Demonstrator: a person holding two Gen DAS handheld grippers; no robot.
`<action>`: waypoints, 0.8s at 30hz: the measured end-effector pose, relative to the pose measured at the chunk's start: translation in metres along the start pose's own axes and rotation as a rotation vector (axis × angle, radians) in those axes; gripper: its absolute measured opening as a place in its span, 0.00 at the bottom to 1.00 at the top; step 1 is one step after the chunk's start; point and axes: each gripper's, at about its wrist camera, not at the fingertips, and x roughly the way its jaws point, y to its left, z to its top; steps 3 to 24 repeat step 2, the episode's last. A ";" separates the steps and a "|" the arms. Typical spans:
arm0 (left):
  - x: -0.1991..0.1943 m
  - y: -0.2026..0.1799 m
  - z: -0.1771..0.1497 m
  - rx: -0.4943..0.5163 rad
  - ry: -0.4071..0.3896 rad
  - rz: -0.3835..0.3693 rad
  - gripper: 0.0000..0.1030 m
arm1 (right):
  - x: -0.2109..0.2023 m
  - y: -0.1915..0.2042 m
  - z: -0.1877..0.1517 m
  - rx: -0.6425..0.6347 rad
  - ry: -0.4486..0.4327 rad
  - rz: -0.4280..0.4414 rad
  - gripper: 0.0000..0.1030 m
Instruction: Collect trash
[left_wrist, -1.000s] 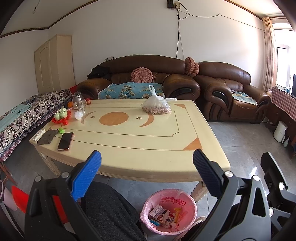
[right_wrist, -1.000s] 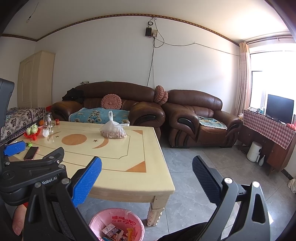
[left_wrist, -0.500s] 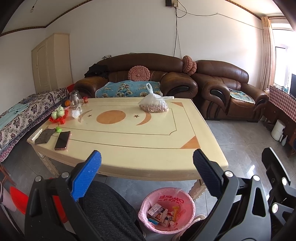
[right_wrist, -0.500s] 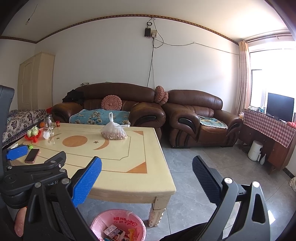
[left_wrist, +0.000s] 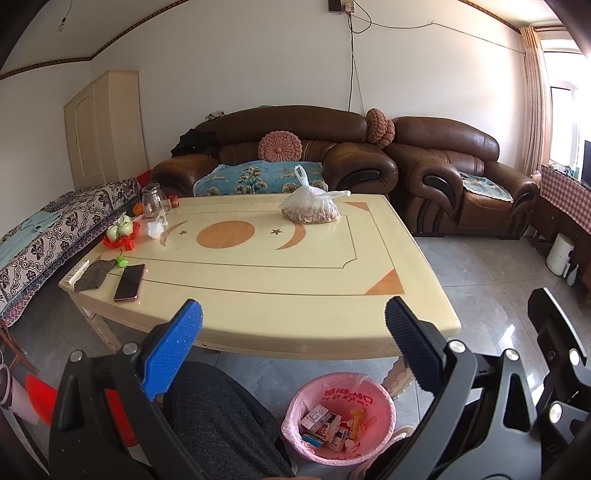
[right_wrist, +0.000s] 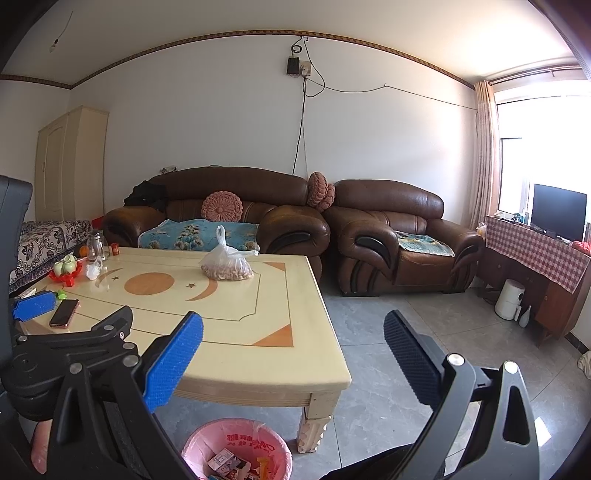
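A pink-lined trash bin (left_wrist: 338, 417) holding several small boxes and wrappers stands on the floor at the near edge of the cream coffee table (left_wrist: 288, 295); it also shows in the right wrist view (right_wrist: 236, 448). My left gripper (left_wrist: 293, 332) is open and empty, held above the bin and the table's near edge. My right gripper (right_wrist: 293, 343) is open and empty, to the right of the left one, over the table's near right corner. A crumpled white tissue (left_wrist: 155, 229) lies at the table's far left.
On the table are a clear bag of nuts (left_wrist: 310, 212), a phone (left_wrist: 129, 282), a dark cloth (left_wrist: 94, 278), a glass jug (left_wrist: 151, 201) and a red dish with green fruit (left_wrist: 120, 232). Brown sofas (left_wrist: 280, 158) stand behind. Grey tile floor (right_wrist: 406, 317) lies to the right.
Both grippers have drawn back and risen slightly, so the table and bin sit a little farther off. Both stay open and empty.
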 end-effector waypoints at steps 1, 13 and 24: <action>0.001 0.000 0.000 0.001 0.002 -0.002 0.94 | 0.000 0.000 0.000 0.000 0.000 -0.001 0.93; 0.001 0.000 0.001 0.000 0.004 -0.003 0.94 | 0.000 0.000 0.000 0.000 0.000 0.000 0.93; 0.001 0.000 0.001 0.000 0.004 -0.003 0.94 | 0.000 0.000 0.000 0.000 0.000 0.000 0.93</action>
